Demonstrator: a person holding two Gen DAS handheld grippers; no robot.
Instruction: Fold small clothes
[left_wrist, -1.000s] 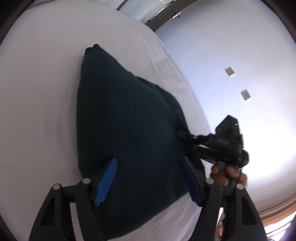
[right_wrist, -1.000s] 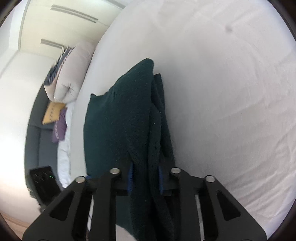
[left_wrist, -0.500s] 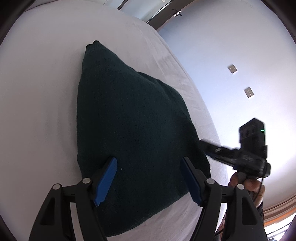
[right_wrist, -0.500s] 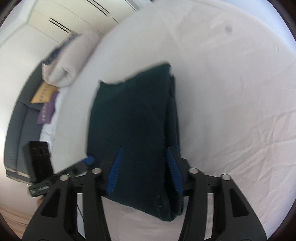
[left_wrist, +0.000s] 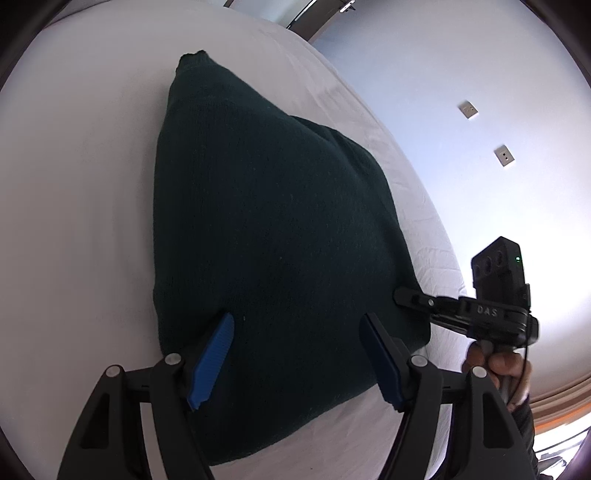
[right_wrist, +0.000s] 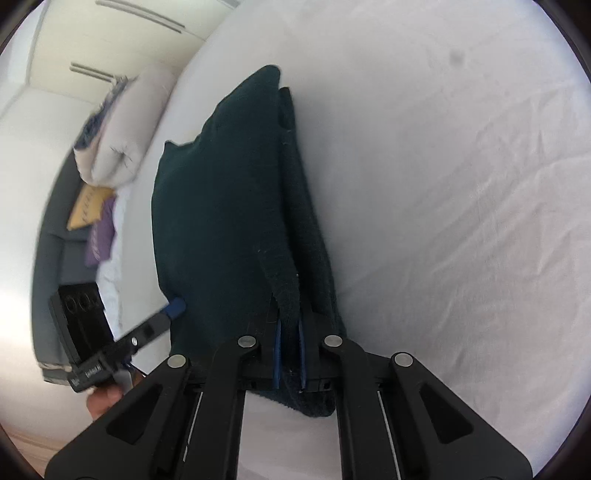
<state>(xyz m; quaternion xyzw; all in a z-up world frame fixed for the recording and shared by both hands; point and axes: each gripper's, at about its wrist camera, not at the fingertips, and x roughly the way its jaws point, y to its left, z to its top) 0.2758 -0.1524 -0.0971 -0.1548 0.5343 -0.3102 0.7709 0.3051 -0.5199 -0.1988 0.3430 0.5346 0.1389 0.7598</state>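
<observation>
Two grippers meet the dark green sweater (left_wrist: 273, 229): the right gripper (right_wrist: 289, 345) pinches its edge, the left gripper (left_wrist: 299, 354) hangs spread wide over it.

One dark garment (left_wrist: 273, 236) on one bed (left_wrist: 74, 184); two tongs (left_wrist: 295, 354) (right_wrist: 288, 354); two wall plates (left_wrist: 504, 155) at two o'clock; two cushions (right_wrist: 88, 206) at nine o'clock.

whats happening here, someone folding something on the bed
Yes. A person holds a gripper in each hand over a dark green sweater lying partly folded on a white bed. The right gripper is shut on a layer at the sweater's near edge. The left gripper is open above the sweater's other side, with nothing in its grip.
</observation>
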